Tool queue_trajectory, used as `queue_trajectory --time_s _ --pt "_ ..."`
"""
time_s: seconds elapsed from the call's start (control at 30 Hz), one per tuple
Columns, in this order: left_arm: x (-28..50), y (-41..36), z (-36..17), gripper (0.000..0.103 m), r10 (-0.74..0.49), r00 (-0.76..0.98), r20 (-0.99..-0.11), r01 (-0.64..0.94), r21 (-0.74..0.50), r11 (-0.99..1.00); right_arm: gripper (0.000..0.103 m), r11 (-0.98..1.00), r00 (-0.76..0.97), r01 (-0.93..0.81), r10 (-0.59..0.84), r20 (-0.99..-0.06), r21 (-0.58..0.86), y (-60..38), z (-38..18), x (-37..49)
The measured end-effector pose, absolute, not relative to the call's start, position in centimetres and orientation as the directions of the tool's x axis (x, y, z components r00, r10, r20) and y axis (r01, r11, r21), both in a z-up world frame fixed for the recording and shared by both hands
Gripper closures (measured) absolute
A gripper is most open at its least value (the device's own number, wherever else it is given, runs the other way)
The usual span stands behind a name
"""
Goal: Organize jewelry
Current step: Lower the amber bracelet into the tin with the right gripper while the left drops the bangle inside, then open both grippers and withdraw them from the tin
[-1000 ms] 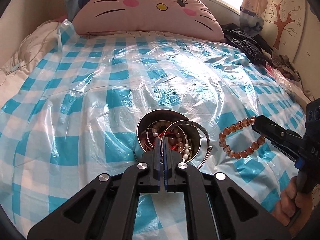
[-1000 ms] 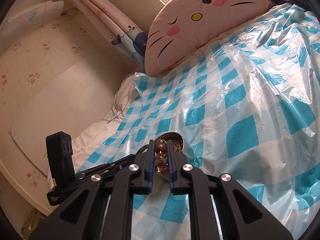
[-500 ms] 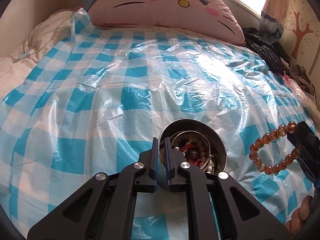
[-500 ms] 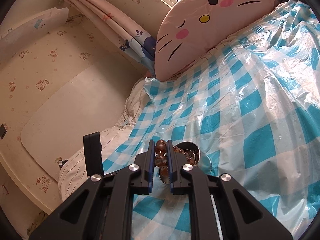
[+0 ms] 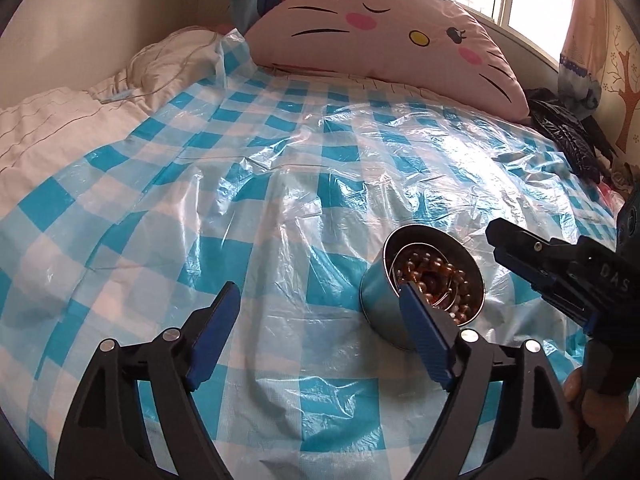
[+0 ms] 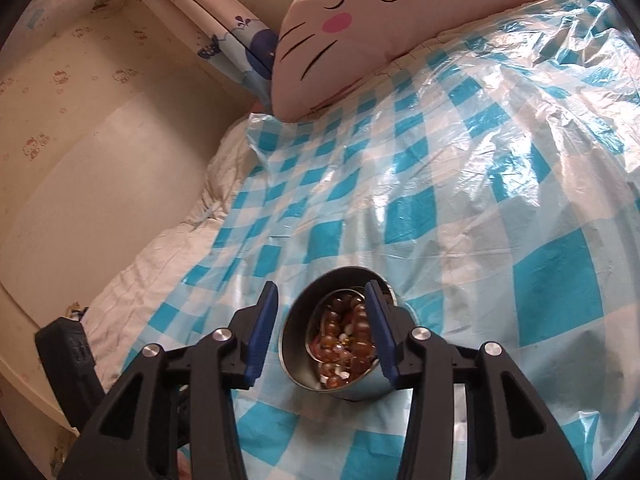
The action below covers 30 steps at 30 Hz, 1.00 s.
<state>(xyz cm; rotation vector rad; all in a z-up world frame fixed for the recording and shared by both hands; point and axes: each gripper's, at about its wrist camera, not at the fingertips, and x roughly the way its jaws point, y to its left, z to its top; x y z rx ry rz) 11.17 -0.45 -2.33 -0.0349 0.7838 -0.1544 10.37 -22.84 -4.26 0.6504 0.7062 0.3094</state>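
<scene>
A round metal tin point(image 5: 378, 300) stands on the blue-checked plastic sheet, filled with amber bead bracelets point(image 5: 436, 276) and silver bangles. It also shows in the right wrist view point(image 6: 296, 344) with the beads point(image 6: 344, 336) inside. My left gripper point(image 5: 320, 316) is open and empty, just left of the tin, its right finger at the tin's near rim. My right gripper point(image 6: 320, 320) is open and empty above the tin; it shows in the left wrist view point(image 5: 520, 248) at the right of the tin.
A pink cat-face pillow point(image 5: 384, 36) lies at the head of the bed. Black clothing point(image 5: 568, 140) is piled at the far right. White bedding point(image 5: 60, 120) edges the sheet at the left, beside a wall point(image 6: 80, 120).
My right gripper opened and the amber bracelet now lies in the tin. My left gripper opened and let go of the tin, moving left of it.
</scene>
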Motion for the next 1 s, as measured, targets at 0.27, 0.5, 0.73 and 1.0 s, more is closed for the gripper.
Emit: queue_trajectory --time_s 0.27,0.5,0.73,1.0 --pt "9.9 -1.4 -2.7 0.019 -0.14 0.695 -0.706 0.145 -0.053 0.988 0.056 0.845 0.739 0.022 0.346 -0.578 0.534 -23.2 -4.6 9.0" --pt "7.2 -0.9 -2.4 0.011 -0.084 0.721 -0.688 0.133 0.019 0.991 0.032 0.917 0.761 0.03 0.237 -0.604 0.397 -22.3 -2.9 5.9" --pt "4.2 0.5 -1.6 0.008 -0.083 0.734 -0.674 0.132 0.022 0.991 0.013 0.948 0.767 0.084 0.135 -0.627 0.306 -22.7 -2.3 1.5" --pt "0.6 0.2 -0.6 0.007 -0.128 0.717 -0.686 0.215 0.043 0.976 0.008 0.947 0.776 0.135 0.082 -0.625 0.292 -23.1 -1.6 -2.4"
